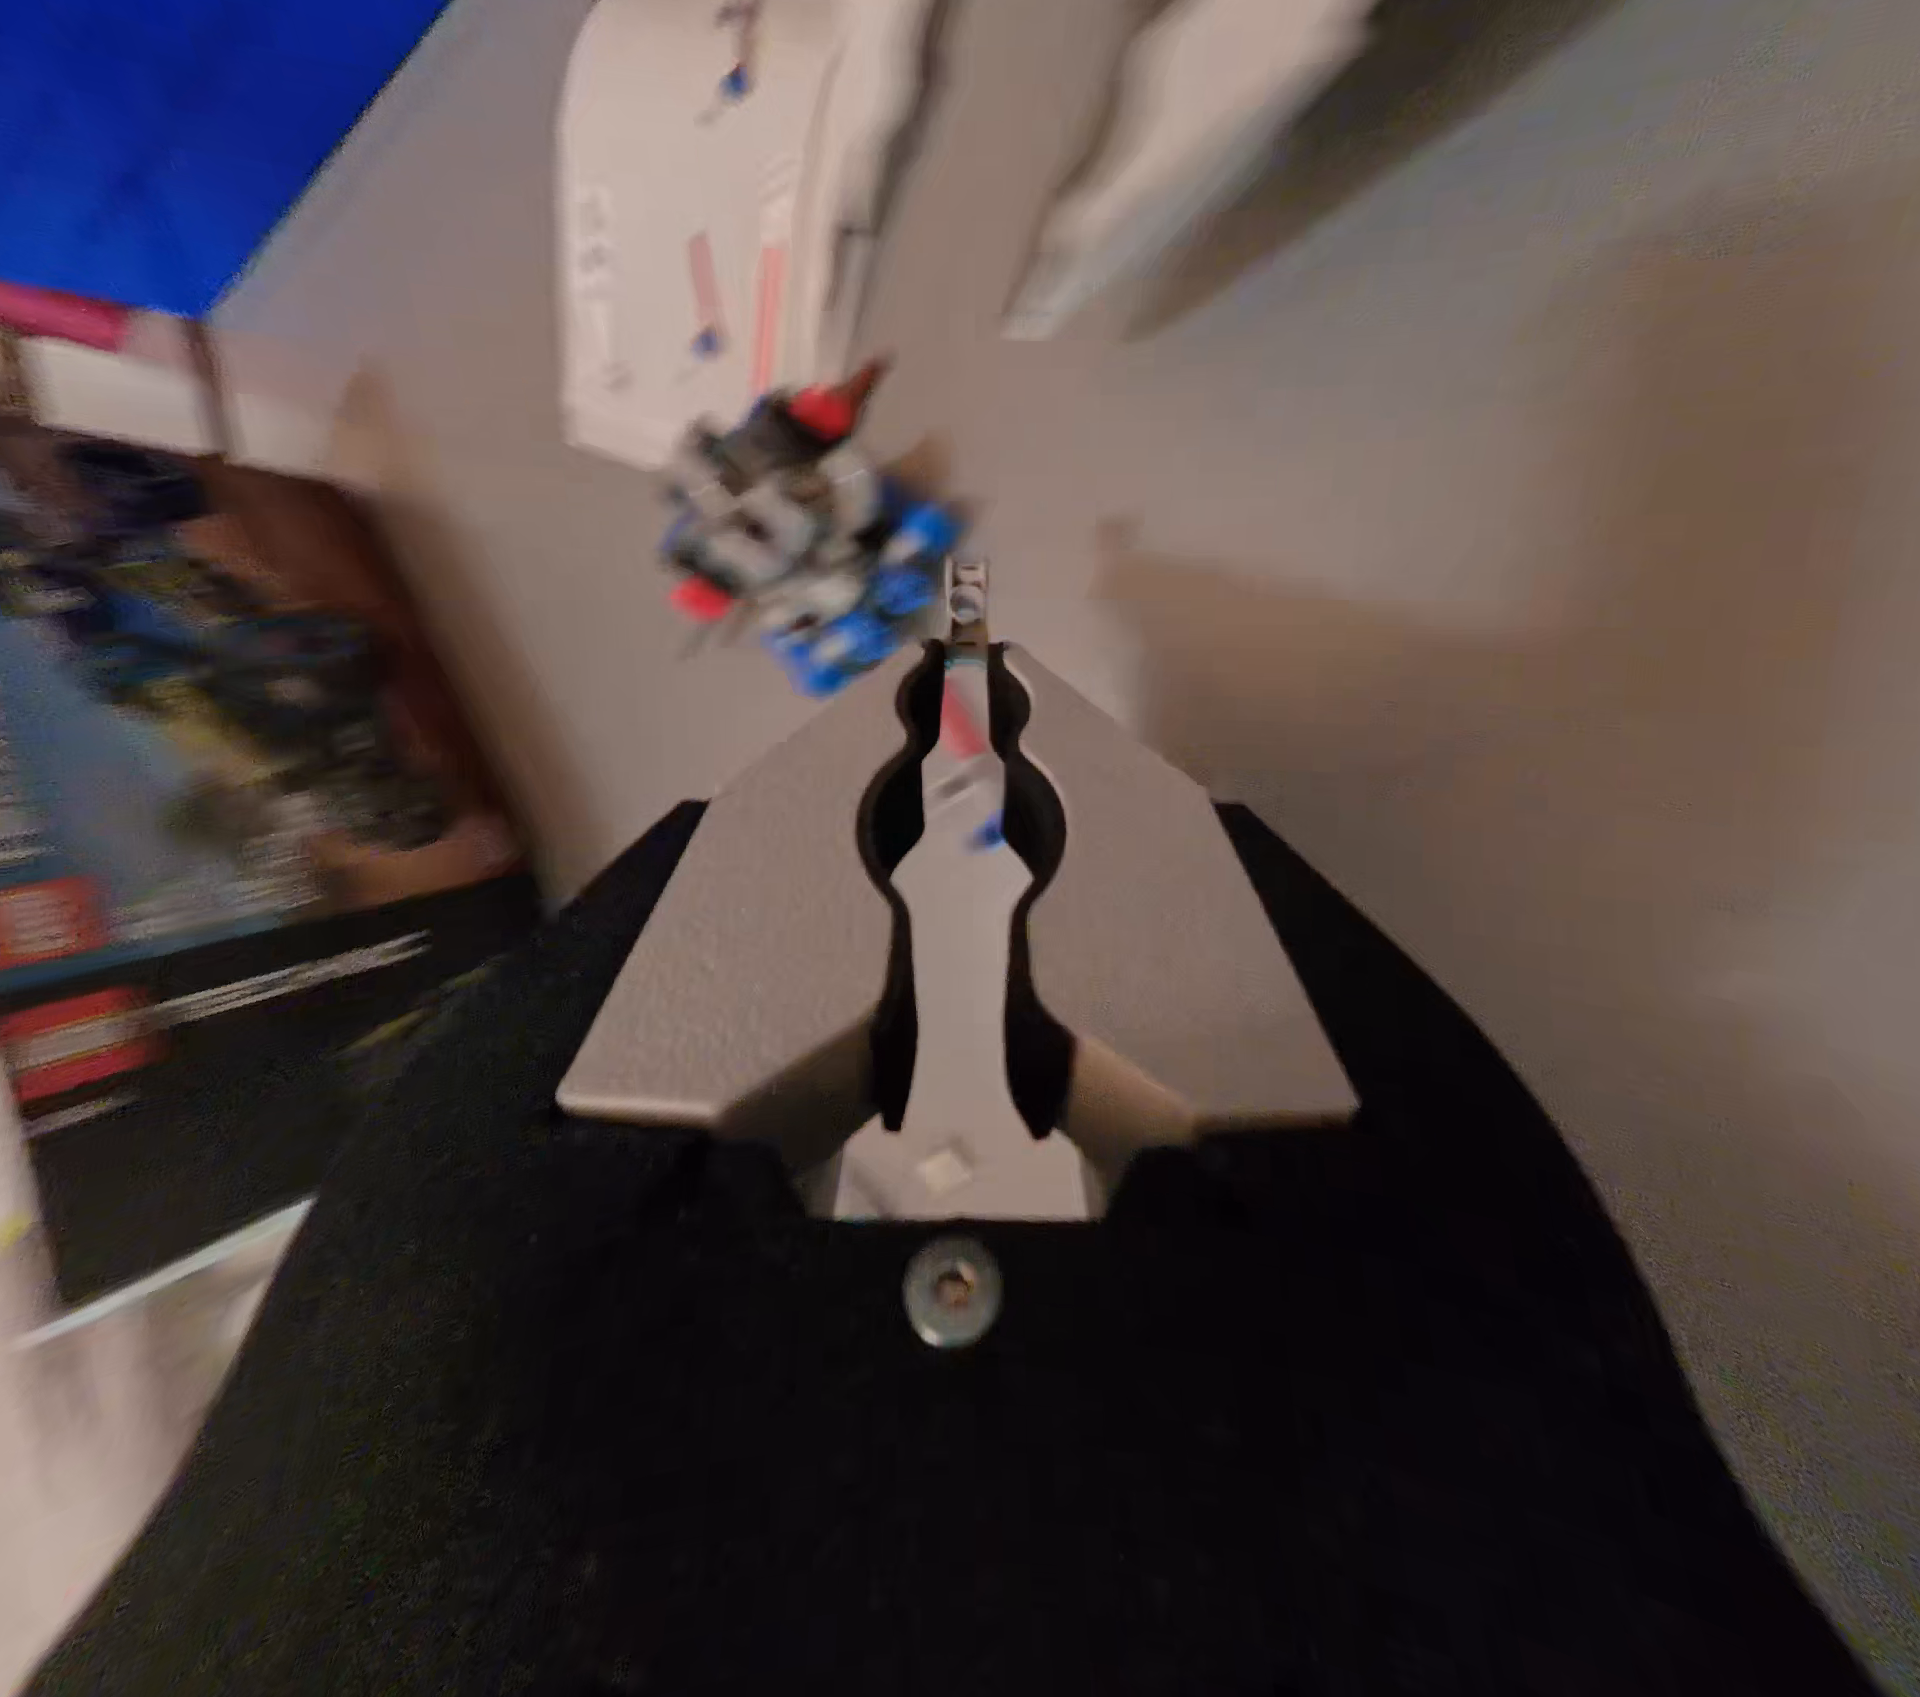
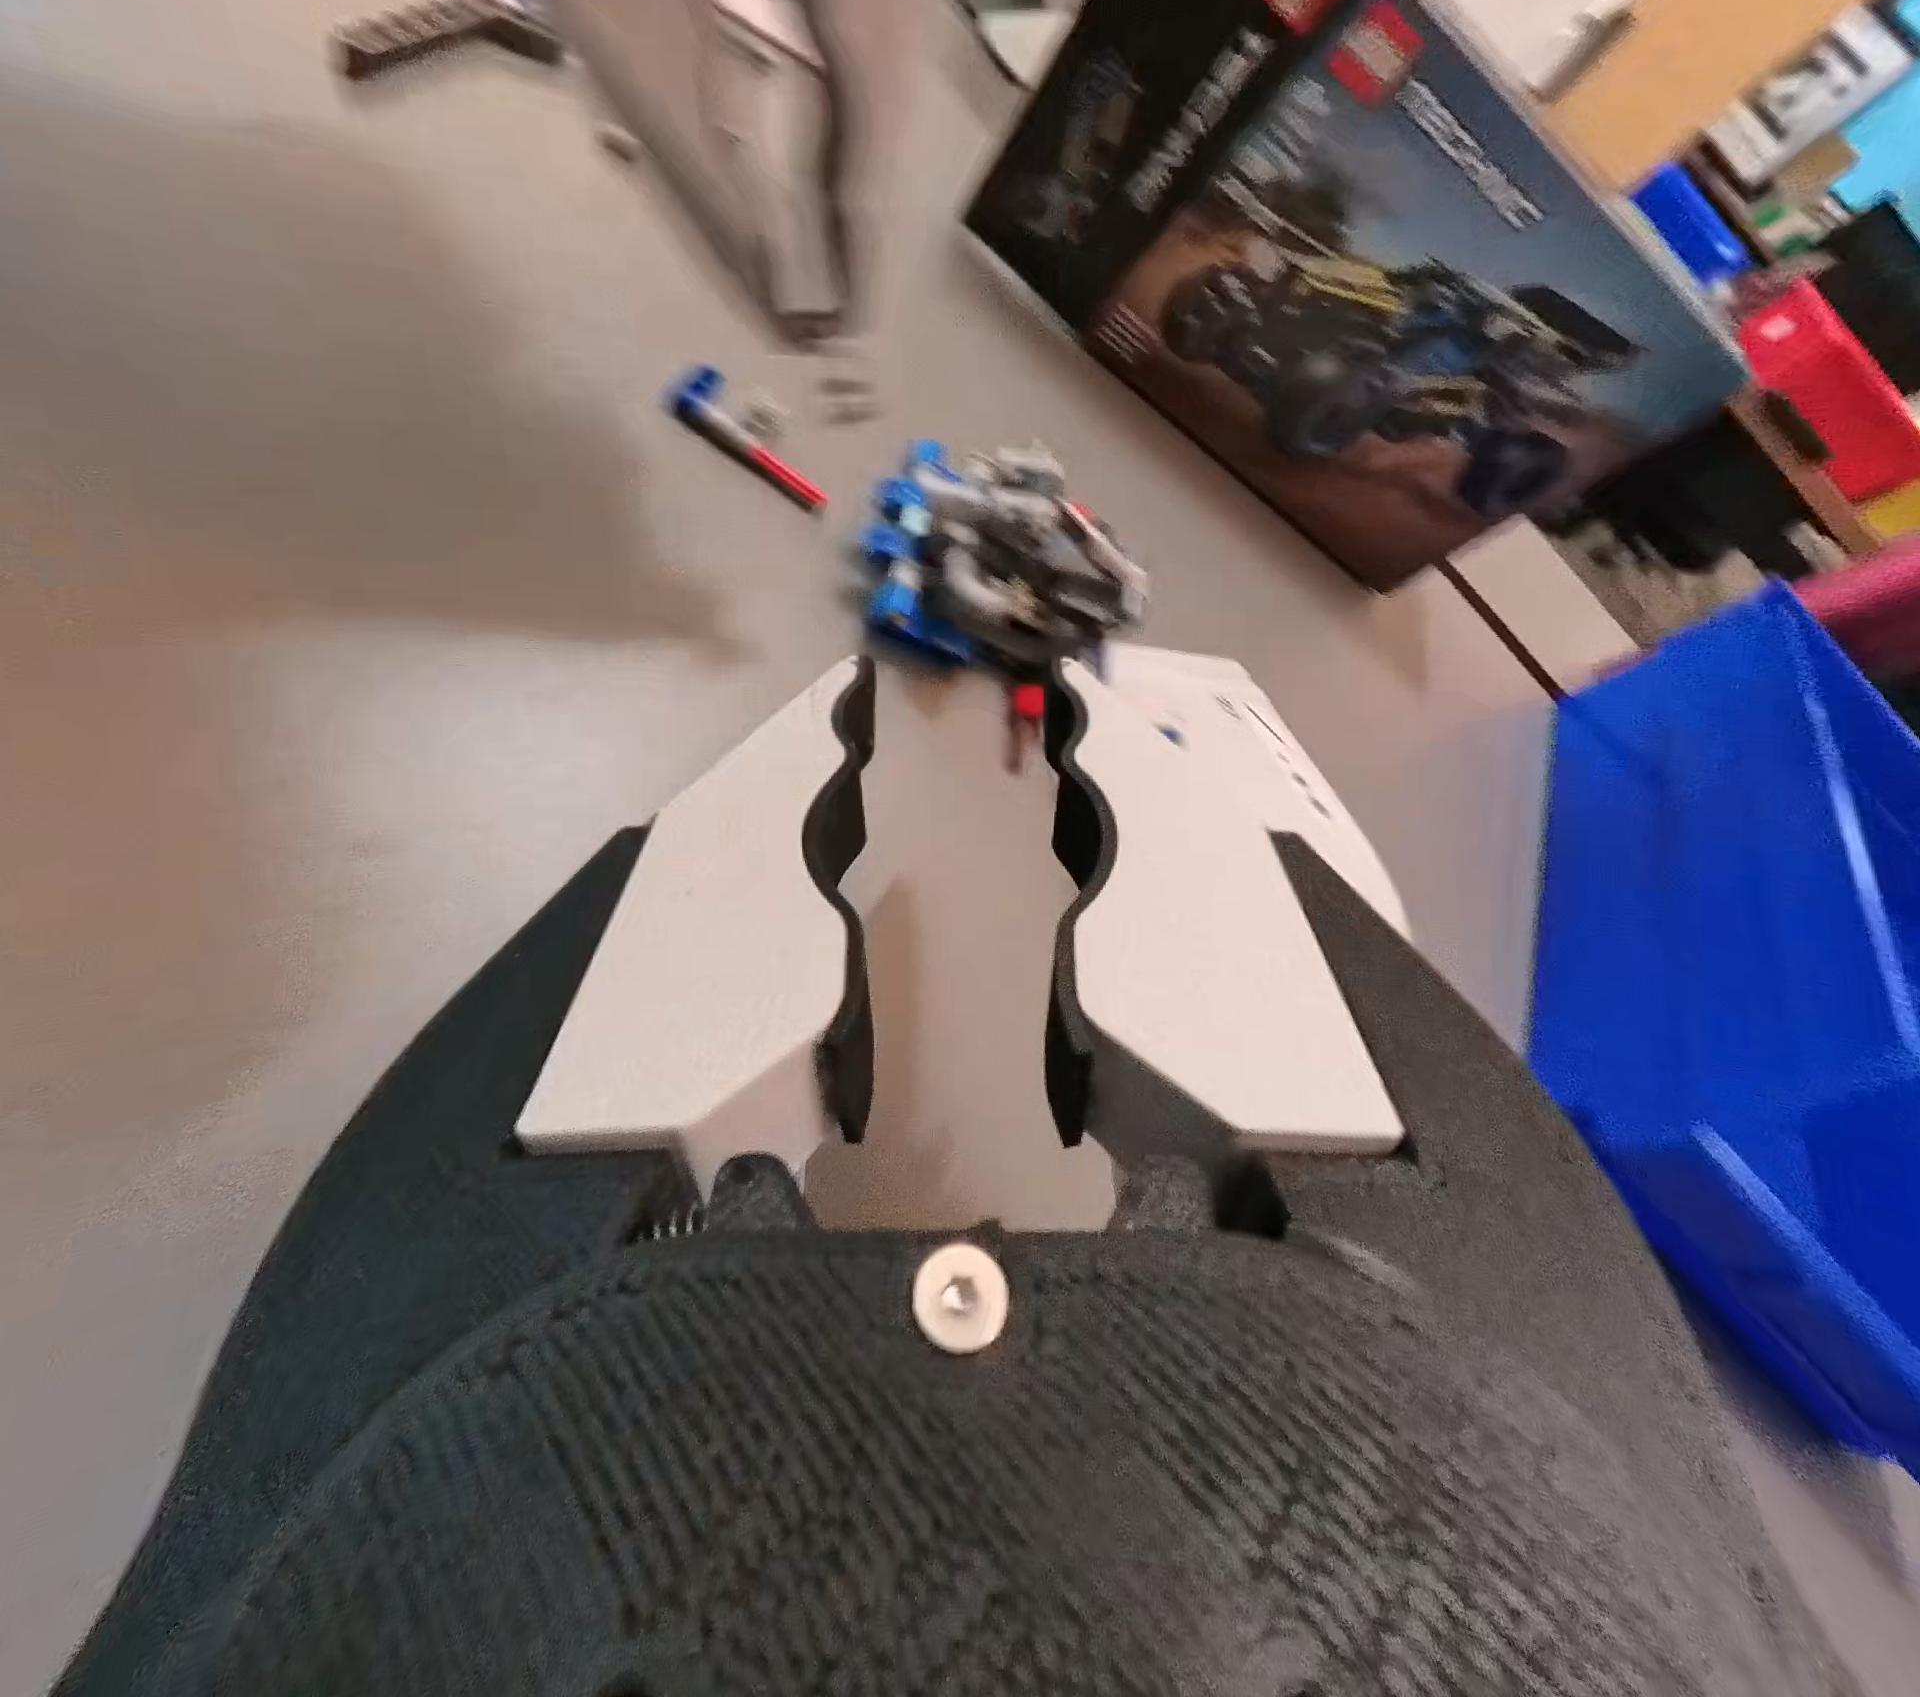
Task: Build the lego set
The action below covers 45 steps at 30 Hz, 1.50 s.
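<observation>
In the left wrist view my left gripper (image 1: 966, 655) is shut on a small grey brick piece with a hole (image 1: 968, 603) that sticks out past its tips. A blurred blue and grey brick model (image 1: 800, 535) lies on the table just left of them. In the right wrist view my right gripper (image 2: 961, 671) is open. The same model (image 2: 997, 567) lies just beyond its fingertips, with a small red part (image 2: 1029, 702) beside the right pad and no pad pressing on it. The left gripper (image 2: 727, 68) shows blurred at the top of that view.
A rod with blue and red parts (image 2: 743, 442) lies on the table left of the model. A white booklet (image 1: 707, 213) lies behind the model. A large picture box (image 2: 1351, 245) stands at the back right, and a blue bin (image 2: 1714, 1024) on the right. The grippers' ends are close to 7 cm from one another.
</observation>
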Each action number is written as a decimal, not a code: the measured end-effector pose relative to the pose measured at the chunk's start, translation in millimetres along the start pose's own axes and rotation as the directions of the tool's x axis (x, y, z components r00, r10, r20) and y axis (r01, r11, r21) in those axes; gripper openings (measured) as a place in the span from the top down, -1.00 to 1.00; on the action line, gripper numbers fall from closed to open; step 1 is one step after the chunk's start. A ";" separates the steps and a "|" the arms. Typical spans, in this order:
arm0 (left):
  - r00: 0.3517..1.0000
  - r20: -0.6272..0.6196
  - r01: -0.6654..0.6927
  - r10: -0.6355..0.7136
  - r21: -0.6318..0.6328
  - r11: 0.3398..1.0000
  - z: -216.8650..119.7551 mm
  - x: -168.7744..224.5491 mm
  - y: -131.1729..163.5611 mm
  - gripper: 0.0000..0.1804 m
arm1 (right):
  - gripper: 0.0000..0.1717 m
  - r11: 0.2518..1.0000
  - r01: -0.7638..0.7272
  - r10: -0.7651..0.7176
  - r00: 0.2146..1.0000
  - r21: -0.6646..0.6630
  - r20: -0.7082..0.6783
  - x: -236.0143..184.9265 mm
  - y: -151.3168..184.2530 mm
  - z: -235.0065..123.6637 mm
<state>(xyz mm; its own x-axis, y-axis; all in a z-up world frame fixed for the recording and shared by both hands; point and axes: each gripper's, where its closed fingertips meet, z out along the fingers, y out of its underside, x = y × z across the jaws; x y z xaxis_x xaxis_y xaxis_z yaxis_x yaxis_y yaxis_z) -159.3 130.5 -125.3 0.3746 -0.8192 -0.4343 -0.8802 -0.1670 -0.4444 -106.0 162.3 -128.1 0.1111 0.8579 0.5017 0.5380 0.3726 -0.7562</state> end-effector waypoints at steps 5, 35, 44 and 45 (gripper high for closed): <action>0.966 -0.177 0.209 -0.191 0.092 0.974 24.8 76.7 -10.0 0.95 | 0.80 0.991 -0.110 0.100 0.988 0.080 0.118 10.7 -2.0 -6.0; 0.789 0.573 -0.295 0.223 0.035 0.955 -17.5 11.0 3.1 0.86 | 0.68 0.759 -0.628 0.514 0.740 0.172 0.434 -13.7 -46.1 6.0; 0.782 0.584 -0.340 0.218 0.107 0.934 -19.1 20.5 -8.4 0.86 | 0.95 0.816 -0.535 0.378 0.782 0.221 0.496 -24.0 -49.5 -3.3; 0.779 0.586 -0.345 0.222 0.105 0.933 -19.1 20.9 -8.3 0.86 | 0.91 0.820 -0.525 0.368 0.789 0.228 0.492 -23.7 -49.3 -3.8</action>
<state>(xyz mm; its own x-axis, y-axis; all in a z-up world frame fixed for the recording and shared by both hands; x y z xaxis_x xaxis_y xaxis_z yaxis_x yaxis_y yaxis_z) -149.7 104.3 -115.6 0.2676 -0.3535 -0.8963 -0.9194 0.1846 -0.3473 -131.9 122.3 -101.1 -0.1258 0.9880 -0.0893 0.1929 -0.0640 -0.9791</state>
